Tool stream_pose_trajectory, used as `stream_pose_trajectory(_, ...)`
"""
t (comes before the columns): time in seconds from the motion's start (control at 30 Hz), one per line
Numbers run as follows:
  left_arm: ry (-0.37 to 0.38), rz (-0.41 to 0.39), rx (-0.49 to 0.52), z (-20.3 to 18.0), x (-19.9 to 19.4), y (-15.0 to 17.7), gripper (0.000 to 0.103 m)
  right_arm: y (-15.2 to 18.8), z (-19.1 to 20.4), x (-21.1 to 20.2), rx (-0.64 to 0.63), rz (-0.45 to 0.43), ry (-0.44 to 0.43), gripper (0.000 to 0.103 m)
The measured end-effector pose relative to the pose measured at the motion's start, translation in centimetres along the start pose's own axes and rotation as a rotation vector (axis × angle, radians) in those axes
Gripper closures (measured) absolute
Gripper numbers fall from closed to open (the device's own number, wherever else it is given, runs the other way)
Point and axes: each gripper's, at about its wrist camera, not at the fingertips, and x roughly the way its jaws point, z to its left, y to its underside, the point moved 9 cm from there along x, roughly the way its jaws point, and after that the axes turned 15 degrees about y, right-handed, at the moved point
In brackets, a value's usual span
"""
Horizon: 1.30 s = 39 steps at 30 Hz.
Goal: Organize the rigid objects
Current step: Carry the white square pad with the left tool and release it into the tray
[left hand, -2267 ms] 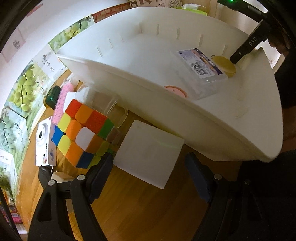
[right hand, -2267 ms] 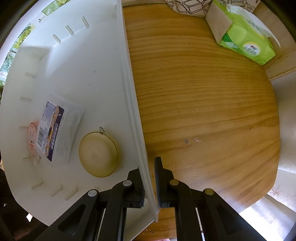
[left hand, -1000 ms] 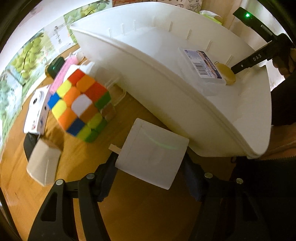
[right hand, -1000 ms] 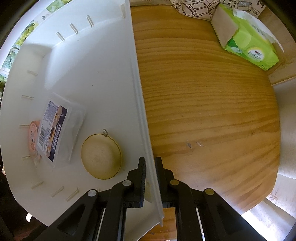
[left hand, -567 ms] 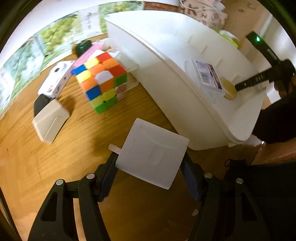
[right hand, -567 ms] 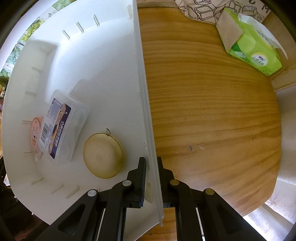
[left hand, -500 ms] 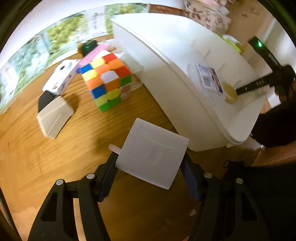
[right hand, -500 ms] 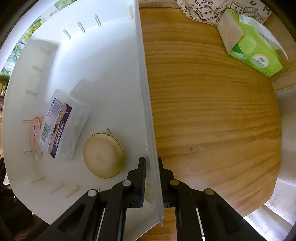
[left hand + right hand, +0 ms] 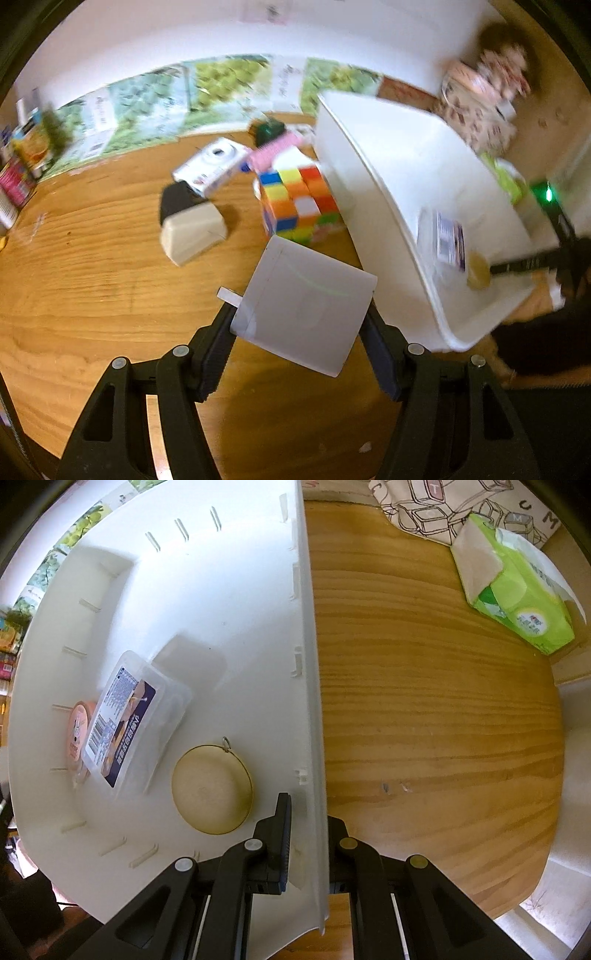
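Left wrist view: left gripper (image 9: 299, 332) clamped on white box (image 9: 303, 306), now lifted off worktop (image 9: 92, 277); bin (image 9: 424, 206) at 2 o'clock, next. Right gripper (image 9: 306, 834) pinches bin wall.

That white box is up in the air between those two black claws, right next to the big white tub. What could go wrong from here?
The left gripper holds the white box only by its side edges, so it might twist or slip out. Swinging toward the tub, it could clip the rim or the colour cube beside it. The right gripper pinches the tub's thin wall, so a knock could shift the tub.
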Motion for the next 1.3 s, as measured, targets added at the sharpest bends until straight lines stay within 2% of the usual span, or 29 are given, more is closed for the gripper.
stream_pose_trajectory(0.37,-0.057,-0.126,0.017,-1.0,-2.8,-4.2,0.034,0.4,0.6,-0.6,-0.021,-0.011,-0.016,0.092)
stream_pose_trajectory(0.6,-0.044,-0.186,0.077,-3.1,-4.1,-7.1,0.034,0.3,0.1,-0.4,-0.022,-0.013,-0.035,0.092)
stream_pose_trajectory(0.8,-0.023,-0.205,0.157,-5.9,-4.0,-9.5,0.034,0.3,-0.1,-0.4,-0.050,-0.014,-0.027,0.092)
stream_pose_trajectory(1.1,0.006,-0.161,0.199,-9.0,-0.7,-11.4,0.034,0.0,0.6,-0.7,-0.074,-0.017,-0.028,0.092)
stream_pose_trajectory(1.3,-0.013,-0.045,0.188,-9.8,3.2,-11.1,0.034,0.2,1.3,-0.9,-0.106,-0.020,-0.017,0.092)
